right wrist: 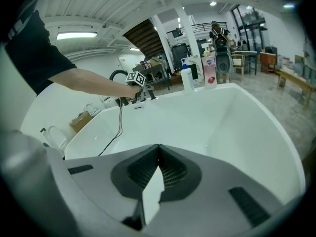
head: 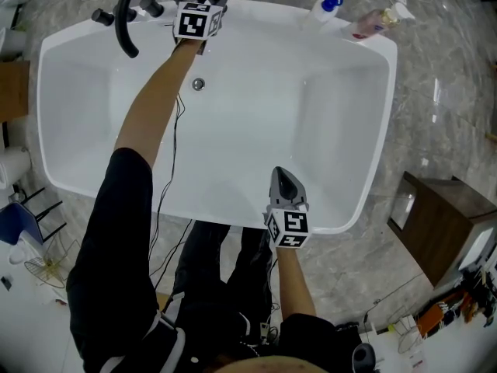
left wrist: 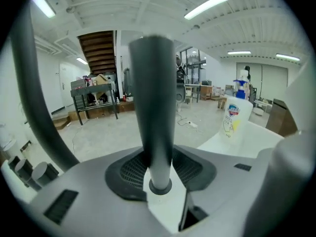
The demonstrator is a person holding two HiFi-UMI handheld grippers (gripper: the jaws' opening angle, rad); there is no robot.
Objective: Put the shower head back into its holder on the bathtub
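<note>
Bathtub (head: 326, 154): shower head (left wrist: 152, 107) upright in far-rim holder (left wrist: 159, 185), inside spread left claw (head: 203, 5); right claw (right wrist: 158, 147) pressed together, empty, above near rim.

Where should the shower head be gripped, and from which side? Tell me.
Grip its straight dark handle, just above the holder. It stands upright on the tub rim, round and even, so come in level from the tub's inner side with a jaw on each flank, as the left gripper is placed now.
</note>
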